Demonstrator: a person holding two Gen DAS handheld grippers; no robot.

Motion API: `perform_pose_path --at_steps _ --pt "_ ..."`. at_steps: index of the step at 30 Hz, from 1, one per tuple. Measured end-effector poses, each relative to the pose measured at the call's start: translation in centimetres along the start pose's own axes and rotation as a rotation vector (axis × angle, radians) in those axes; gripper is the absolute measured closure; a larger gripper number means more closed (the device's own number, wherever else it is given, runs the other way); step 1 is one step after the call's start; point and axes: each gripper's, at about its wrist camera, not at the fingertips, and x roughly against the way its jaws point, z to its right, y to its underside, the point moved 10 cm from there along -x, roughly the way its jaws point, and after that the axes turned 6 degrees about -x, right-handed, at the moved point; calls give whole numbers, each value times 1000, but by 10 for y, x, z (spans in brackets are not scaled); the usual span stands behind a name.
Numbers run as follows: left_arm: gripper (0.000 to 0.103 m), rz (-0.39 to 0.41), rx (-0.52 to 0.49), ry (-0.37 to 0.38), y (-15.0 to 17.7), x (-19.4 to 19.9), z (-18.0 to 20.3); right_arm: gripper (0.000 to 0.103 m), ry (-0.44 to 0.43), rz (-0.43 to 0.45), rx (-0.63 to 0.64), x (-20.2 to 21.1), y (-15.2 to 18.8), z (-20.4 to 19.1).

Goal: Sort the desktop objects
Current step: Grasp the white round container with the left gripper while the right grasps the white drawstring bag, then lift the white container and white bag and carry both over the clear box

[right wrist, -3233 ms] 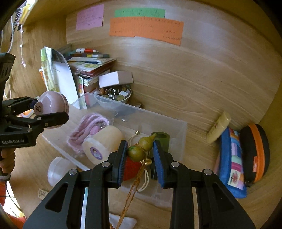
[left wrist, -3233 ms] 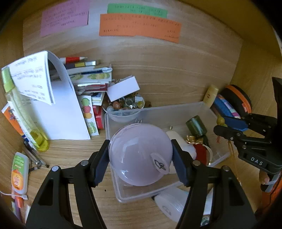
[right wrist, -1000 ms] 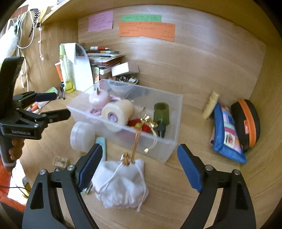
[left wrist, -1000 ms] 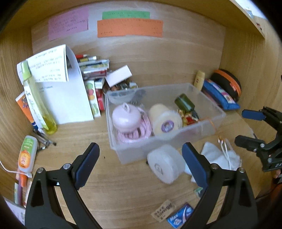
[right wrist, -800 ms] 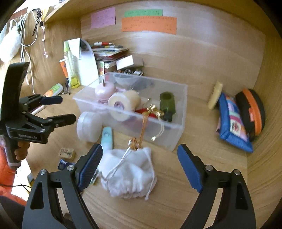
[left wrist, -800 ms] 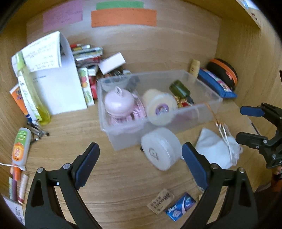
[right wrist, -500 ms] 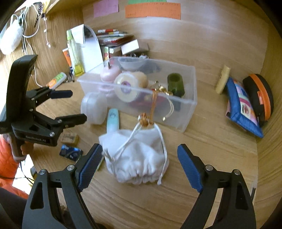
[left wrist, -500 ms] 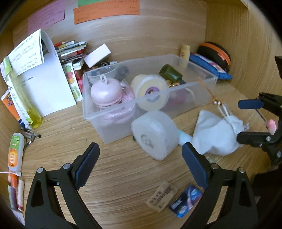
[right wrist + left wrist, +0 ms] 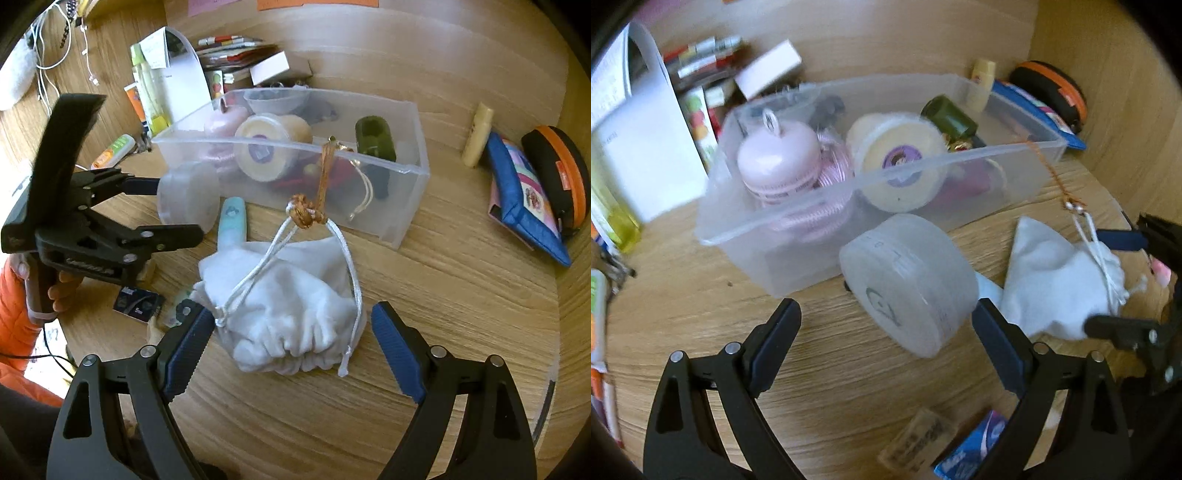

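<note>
Beside bin [image 9: 820, 192], both grippers now lower, closer

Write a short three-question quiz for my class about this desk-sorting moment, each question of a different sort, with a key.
1. True or false: the right gripper is shut on the white pouch.
2. Which lies outside the clear bin? A) pink round case B) frosted round box C) green bottle
3. Fill in: the left gripper is ____, with the frosted round box just ahead of it.

Key: 1 false; 2 B; 3 open.
</note>
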Motion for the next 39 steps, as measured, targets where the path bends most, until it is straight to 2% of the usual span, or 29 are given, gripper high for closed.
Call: perform_pose_path --at_steps 2,15,16,18,20,23,29,39 --pt "12 -21 17 6 1 -7 0 18 -7 -10 -5 -3 1 1" --pt "13 -1 77 16 -11 -13 1 18 -104 -82 -33 -24 0 -1" --pt "15 0 80 17 -12 -13 2 18 -108 -81 -37 -25 1 -1" --pt "27 8 69 31 -13 -12 7 19 -103 -78 -28 -27 1 -1" --pt "42 5 61 3 -13 -12 7 23 -94 -68 -6 -28 1 -2" --pt "43 8 51 -20 -12 -12 6 28 -73 -47 24 -28 -1 -5" --pt "44 10 65 -29 -5 -7 2 29 -66 -18 19 -27 -3 -7" --pt "44 91 138 -56 -3 23 -21 30 -81 68 -2 3 -21 -11"
